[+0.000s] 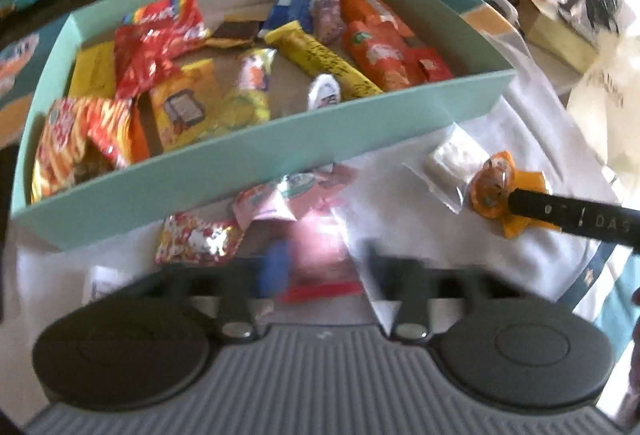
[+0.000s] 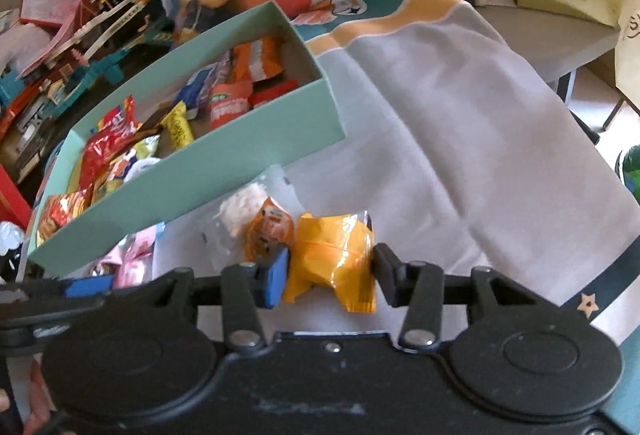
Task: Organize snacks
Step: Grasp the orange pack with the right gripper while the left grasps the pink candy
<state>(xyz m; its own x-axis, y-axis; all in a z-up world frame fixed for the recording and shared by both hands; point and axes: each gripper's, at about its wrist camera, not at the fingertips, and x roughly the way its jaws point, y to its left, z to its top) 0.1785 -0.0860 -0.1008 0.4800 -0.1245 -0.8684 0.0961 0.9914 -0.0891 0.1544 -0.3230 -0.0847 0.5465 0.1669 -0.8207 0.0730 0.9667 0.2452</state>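
The right gripper (image 2: pixel 330 269) pinches an orange wrapper (image 2: pixel 330 259), its blue-padded finger (image 2: pixel 276 277) on one side and the black finger on the other, both pressed into the crinkled, glossy foil. The wrapper is bright orange-yellow, puffy, with a crimped edge hanging below the fingers. At its 10 o'clock, touching it, sits a small round orange candy (image 2: pixel 267 233) with a printed label, and just beyond that a clear packet (image 2: pixel 244 213) holding something white and crumbly. All three lie on a pale cloth (image 2: pixel 460 139) near the long wall of the mint box (image 2: pixel 224 171), which is full of red, yellow and orange snack packs. The left gripper (image 1: pixel 320 267) hovers over pink packets (image 1: pixel 280 195) lying against the box's near wall; its fingers stand spread apart with nothing between them, though motion blur smears them. In the left view the orange wrapper (image 1: pixel 524 191) sits at 3 o'clock, with a black finger (image 1: pixel 568 215) over it.
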